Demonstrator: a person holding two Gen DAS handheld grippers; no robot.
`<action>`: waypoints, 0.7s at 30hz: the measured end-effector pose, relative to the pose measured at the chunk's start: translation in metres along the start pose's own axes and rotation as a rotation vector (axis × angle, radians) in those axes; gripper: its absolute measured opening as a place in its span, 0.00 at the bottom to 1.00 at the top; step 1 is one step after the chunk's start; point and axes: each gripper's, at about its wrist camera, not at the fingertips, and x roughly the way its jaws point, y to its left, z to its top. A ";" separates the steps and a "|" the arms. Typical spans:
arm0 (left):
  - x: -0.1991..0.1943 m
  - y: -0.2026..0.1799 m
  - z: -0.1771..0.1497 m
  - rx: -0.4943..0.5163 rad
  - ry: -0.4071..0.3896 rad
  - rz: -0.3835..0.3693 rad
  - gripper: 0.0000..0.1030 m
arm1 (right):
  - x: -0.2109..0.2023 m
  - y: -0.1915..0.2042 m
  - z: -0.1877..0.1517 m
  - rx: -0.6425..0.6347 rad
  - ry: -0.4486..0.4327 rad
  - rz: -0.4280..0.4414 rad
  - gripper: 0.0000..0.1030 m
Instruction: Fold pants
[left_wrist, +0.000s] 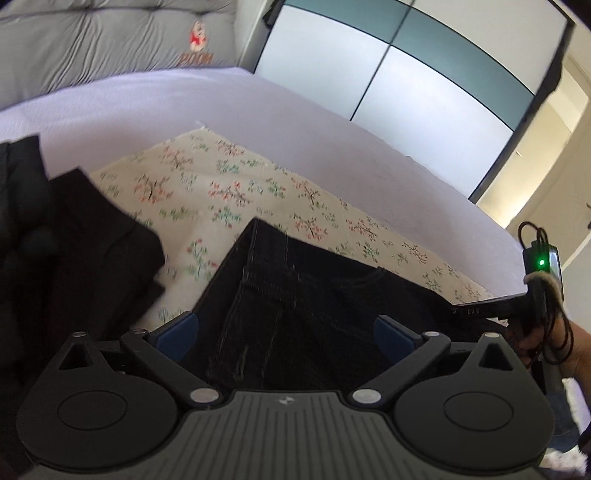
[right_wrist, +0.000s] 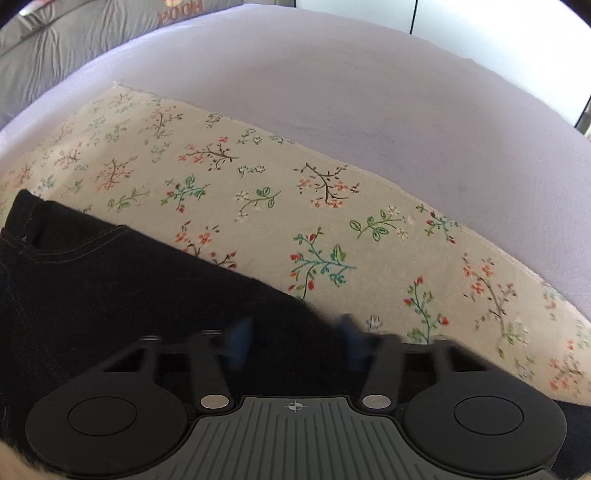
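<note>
1. The left gripper (left_wrist: 284, 336) is spread wide. Its blue pads (left_wrist: 177, 336) sit well apart, with nothing pinched between them.
2. The pants (left_wrist: 295, 295) are dark denim with pale stitching. They lie right under and ahead of the left gripper, running from between the pads up to a corner further out.
3. The right gripper (right_wrist: 294, 341) is a lot narrower. Its pads (right_wrist: 238, 343) are blurry but still apart, so I don't see them clamped on anything.
4. The slanted edge of the pants (right_wrist: 110, 288) runs through that gap. Most of the denim is to the left of and below the right gripper, and a pocket seam shows at far left.
5. A floral cloth (right_wrist: 295, 203) lies under the pants. It spreads ahead and to the right of the right gripper. From the left one it shows ahead, on both sides of the pants corner.
6. A lilac sheet (left_wrist: 184, 99) is beyond the cloth, well ahead of both grippers.
7. Some black clothes (left_wrist: 92, 240) are bunched up to the left of the left gripper, partly on the cloth and apart from the pants.
8. A hand (left_wrist: 569, 343) shows off to the right of the left gripper, with black cables and a small box with a green light (left_wrist: 541, 258) just above it.
9. A grey quilt (left_wrist: 92, 37) with a red print is far ahead and left, and pale wardrobe doors (left_wrist: 406, 92) are far ahead and right.
</note>
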 end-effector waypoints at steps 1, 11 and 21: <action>-0.004 -0.002 -0.002 -0.009 0.014 -0.003 1.00 | -0.007 0.007 -0.003 -0.034 -0.001 -0.042 0.04; -0.074 -0.017 -0.031 -0.094 0.031 -0.042 1.00 | -0.161 0.041 -0.050 -0.071 -0.237 -0.148 0.02; -0.111 -0.031 -0.101 -0.134 0.047 -0.120 1.00 | -0.273 0.125 -0.182 -0.187 -0.364 -0.136 0.02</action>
